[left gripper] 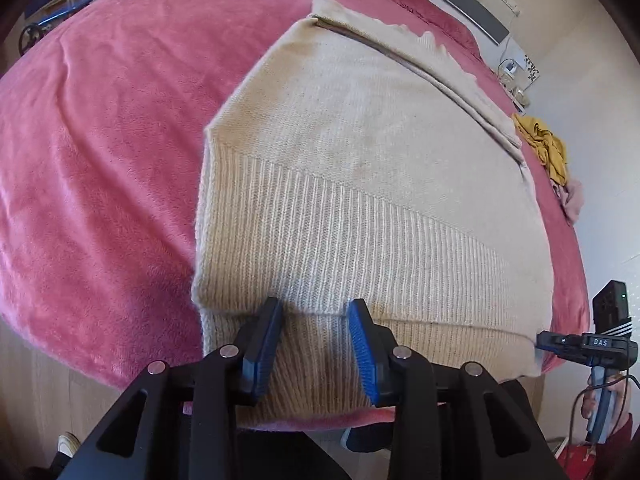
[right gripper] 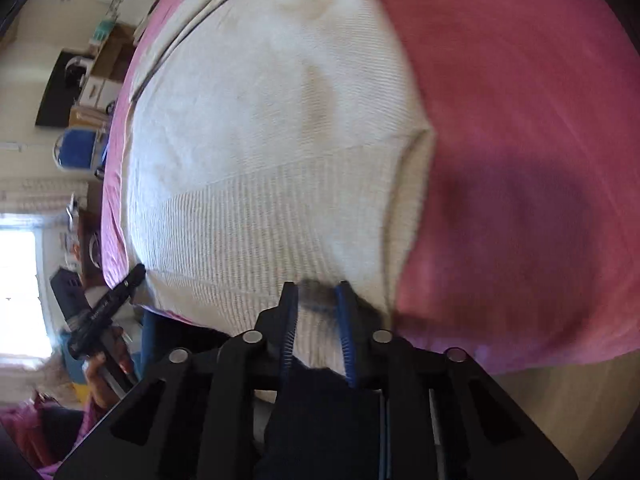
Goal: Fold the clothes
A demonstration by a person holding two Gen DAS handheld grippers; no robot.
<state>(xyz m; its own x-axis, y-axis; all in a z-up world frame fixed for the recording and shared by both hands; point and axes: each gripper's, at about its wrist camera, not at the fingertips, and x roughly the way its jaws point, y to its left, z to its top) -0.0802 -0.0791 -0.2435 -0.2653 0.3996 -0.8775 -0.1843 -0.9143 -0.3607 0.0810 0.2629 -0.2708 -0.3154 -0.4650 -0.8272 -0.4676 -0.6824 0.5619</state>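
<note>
**Pink bed in a sunlit, cluttered room**

A bed (left gripper: 100, 160) under a plush pink cover fills most of both views. Past its far edge a grey headboard (left gripper: 460, 8) meets a cream wall (left gripper: 580, 60) carrying a socket with a cable. Pale wooden floor (right gripper: 560, 400) shows below the near edge. In the right wrist view a bright window (right gripper: 18, 292) glares at the left, with cardboard boxes (right gripper: 108, 60) and a blue chair (right gripper: 78, 152) along the wall beside the bed.
</note>
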